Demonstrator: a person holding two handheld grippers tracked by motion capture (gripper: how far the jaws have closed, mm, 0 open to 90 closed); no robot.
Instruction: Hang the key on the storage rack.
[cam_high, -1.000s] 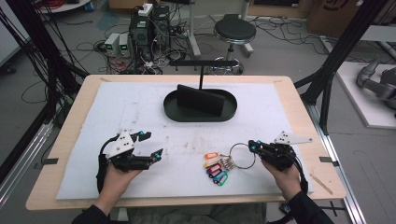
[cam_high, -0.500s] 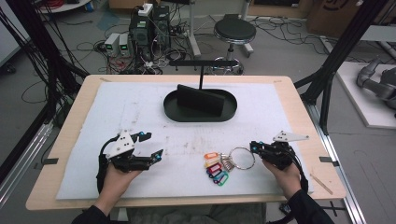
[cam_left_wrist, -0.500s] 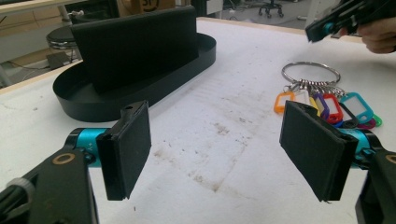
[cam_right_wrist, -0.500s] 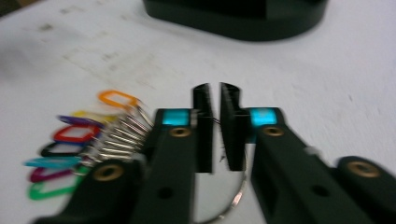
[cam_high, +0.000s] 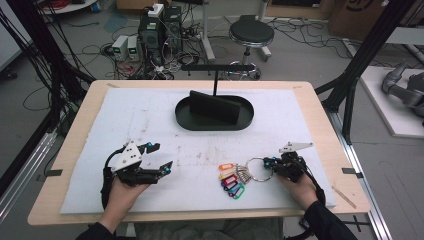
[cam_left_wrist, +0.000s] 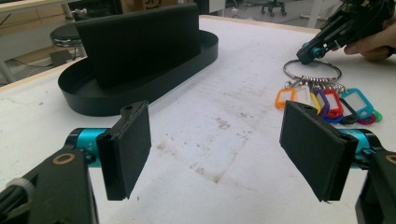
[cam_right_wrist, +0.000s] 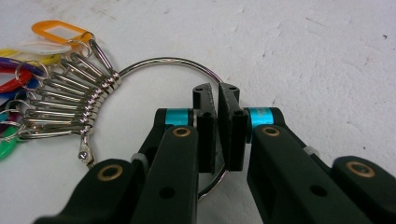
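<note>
A large metal key ring (cam_high: 256, 169) carrying a fan of coloured plastic key tags (cam_high: 231, 181) lies on the white mat (cam_high: 150, 120) in the lower right of the high view. The tags spread to the ring's left, orange uppermost and green lowest. The right gripper (cam_high: 272, 164) meets the ring at its right edge; in the right gripper view its two black jaws stand pressed nearly together with the ring's wire (cam_right_wrist: 163, 63) pinched between them, the loop arching up and to the left of the jaws and the tags (cam_right_wrist: 28, 60) bunched at the left edge of the frame. The person's right hand (cam_high: 300, 185) grips the tool from the lower right corner. Well apart, at lower left of the high view, the left gripper (cam_high: 160, 157) rests over the mat with its jaws spread wide and nothing between them. Beyond both, at upper centre, sits a black oval tray (cam_high: 200, 122) with an upright black block (cam_high: 215, 106).
</note>
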